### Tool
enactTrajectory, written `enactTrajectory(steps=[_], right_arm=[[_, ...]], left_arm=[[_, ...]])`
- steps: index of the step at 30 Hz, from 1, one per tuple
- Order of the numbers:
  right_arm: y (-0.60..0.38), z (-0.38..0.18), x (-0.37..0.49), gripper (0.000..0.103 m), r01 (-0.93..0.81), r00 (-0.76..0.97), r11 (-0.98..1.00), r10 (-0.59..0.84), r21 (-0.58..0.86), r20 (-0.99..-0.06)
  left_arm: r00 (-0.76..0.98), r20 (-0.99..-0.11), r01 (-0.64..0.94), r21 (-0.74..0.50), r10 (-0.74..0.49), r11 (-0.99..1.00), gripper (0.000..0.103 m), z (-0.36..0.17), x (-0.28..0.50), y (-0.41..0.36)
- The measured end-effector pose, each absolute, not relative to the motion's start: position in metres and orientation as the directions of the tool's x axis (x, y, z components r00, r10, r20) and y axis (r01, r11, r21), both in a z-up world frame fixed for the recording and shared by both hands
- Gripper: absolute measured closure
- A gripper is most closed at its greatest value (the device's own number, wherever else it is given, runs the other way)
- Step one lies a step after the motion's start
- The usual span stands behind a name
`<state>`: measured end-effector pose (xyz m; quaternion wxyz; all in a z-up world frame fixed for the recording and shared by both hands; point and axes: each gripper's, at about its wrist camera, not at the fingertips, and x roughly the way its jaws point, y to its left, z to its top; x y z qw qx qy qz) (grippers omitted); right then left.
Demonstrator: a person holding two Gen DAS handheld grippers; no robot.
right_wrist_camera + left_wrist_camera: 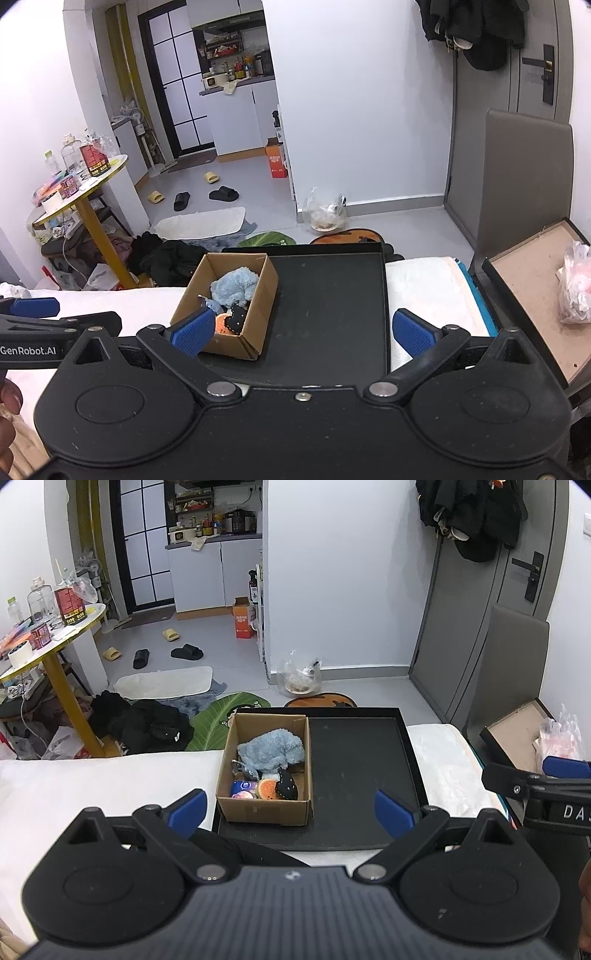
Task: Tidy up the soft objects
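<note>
- Soft toys are sitting inside the cardboard box (264, 775), which is the landmark for all places below.
- Blue plush toy (271, 751) is lying in the far half of the box, taking most of the width.
- Black spotted plush (287, 784) is leaning in the near right corner of the box, touching the orange round toy (267, 788) beside it.
- Small blue and pink packets (243, 789) are lying in the near left corner of the box.
- Black tray (362, 775) is carrying the box on its left part; the tray floor to the right of the box is staying bare.
- White bedding (92, 786) is spreading under the tray, to the left and right of the box.
- Left gripper (290, 810) is hovering just in front of the box, its blue pads (188, 808) spread wide apart and holding nothing.
- Right gripper (303, 332) is hovering in front and to the right of the box, jaws also wide apart, nothing between them; in its own view the left pad is overlapping the near corner of the box.
- Round side table (55, 635) with bottles is standing well apart, to the far left of the box.
</note>
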<state>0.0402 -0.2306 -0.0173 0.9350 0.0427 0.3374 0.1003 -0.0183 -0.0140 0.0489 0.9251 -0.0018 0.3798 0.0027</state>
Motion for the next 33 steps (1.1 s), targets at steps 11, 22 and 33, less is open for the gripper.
enactTrajectory(steps=[11, 22, 33], right_arm=[[-0.2324, -0.0194, 0.0418, 0.0, -0.149, 0.742, 0.977, 0.21, 0.149, -0.636], [-0.2318, -0.02, 0.0422, 0.0, -0.153, 0.74, 0.977, 0.212, 0.147, -0.639], [-0.2313, -0.0222, 0.0407, 0.0, -0.148, 0.738, 0.98, 0.201, 0.136, -0.644]], left_arm=[[0.705, -0.709, -0.016, -0.011, 0.003, 1.0, 0.006, 0.0467, -0.0177, -0.0098], [0.704, -0.71, -0.017, -0.007, 0.007, 1.0, 0.006, 0.0456, -0.0172, -0.0076], [0.699, -0.715, -0.021, -0.008, 0.009, 1.0, 0.006, 0.0417, -0.0171, -0.0047]])
